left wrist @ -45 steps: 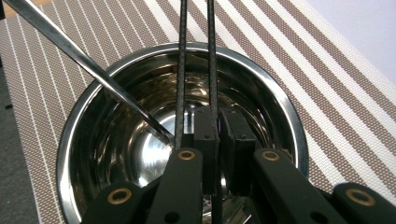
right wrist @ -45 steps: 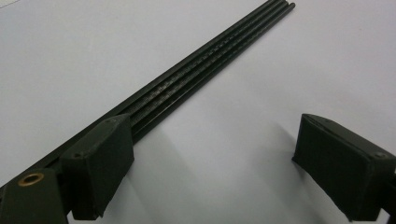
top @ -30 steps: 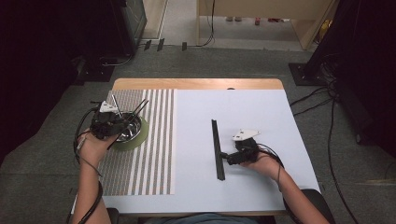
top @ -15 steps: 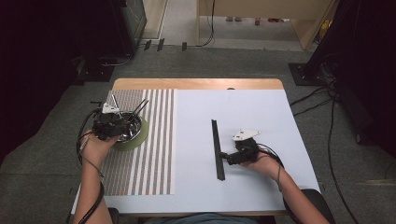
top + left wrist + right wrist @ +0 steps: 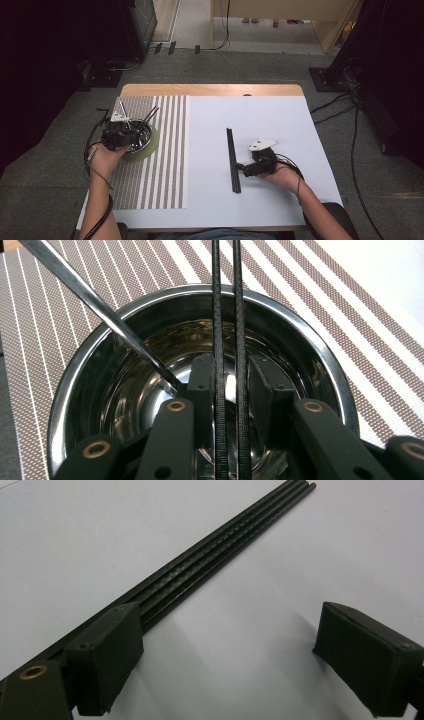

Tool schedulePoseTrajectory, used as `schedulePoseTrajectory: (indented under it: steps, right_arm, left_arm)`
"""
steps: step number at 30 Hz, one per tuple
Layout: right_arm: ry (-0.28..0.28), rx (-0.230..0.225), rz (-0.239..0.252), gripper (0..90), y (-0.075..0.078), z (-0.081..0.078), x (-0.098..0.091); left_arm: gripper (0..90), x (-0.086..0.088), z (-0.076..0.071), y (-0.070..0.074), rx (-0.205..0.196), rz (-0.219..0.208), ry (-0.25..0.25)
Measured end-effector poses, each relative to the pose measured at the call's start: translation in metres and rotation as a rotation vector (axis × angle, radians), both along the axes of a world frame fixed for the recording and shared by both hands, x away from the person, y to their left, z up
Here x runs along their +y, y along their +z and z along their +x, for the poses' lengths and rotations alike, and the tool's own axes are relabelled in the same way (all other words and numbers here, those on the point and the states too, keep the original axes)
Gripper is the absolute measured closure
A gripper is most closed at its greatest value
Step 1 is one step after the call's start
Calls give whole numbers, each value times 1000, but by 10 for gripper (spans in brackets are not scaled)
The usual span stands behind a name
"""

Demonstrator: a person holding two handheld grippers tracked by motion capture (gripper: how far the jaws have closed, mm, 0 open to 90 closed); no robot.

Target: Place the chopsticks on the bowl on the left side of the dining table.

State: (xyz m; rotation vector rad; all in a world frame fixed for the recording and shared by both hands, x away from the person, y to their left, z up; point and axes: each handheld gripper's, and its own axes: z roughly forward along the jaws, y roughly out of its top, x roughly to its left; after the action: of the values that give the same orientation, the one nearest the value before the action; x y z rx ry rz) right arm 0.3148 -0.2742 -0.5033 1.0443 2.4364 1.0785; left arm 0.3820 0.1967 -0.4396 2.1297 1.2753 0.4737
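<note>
A steel bowl point(image 5: 144, 139) point(image 5: 325, 355) sits on a green coaster point(image 5: 152, 147) on the striped mat point(image 5: 165, 165). Two black chopsticks point(image 5: 151, 113) point(image 5: 218, 315) and a metal utensil handle point(image 5: 121, 106) point(image 5: 100, 305) lean out of it. My left gripper point(image 5: 130, 136) point(image 5: 231, 385) hangs over the bowl. Its jaws have just been closing; the pads flank both chopsticks closely, and the sticks still stand apart. My right gripper point(image 5: 240, 167) point(image 5: 225, 645) rests open on the white table, one pad beside a bundle of black rods point(image 5: 231, 150) point(image 5: 225, 550), bare table between its pads.
A white cover point(image 5: 270, 120) spreads over the table's right part, with a wooden edge point(image 5: 210, 90) at the far side. Cables and dark equipment stands point(image 5: 350, 100) lie on the floor around the table.
My left gripper has shifted slightly toward the near side above the bowl. The right gripper and the rod bundle have stayed put.
</note>
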Motion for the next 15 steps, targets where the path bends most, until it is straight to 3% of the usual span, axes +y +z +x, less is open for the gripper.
schedulePoseTrajectory:
  steps: [6, 15]
  right_arm:
    - [0, 0, 0, 114, 0, 0, 0]
    - [0, 0, 0, 114, 0, 0, 0]
  left_arm:
    - [801, 1, -1, 1, 0, 4, -18]
    - [807, 3, -5, 2, 15, -3, -44]
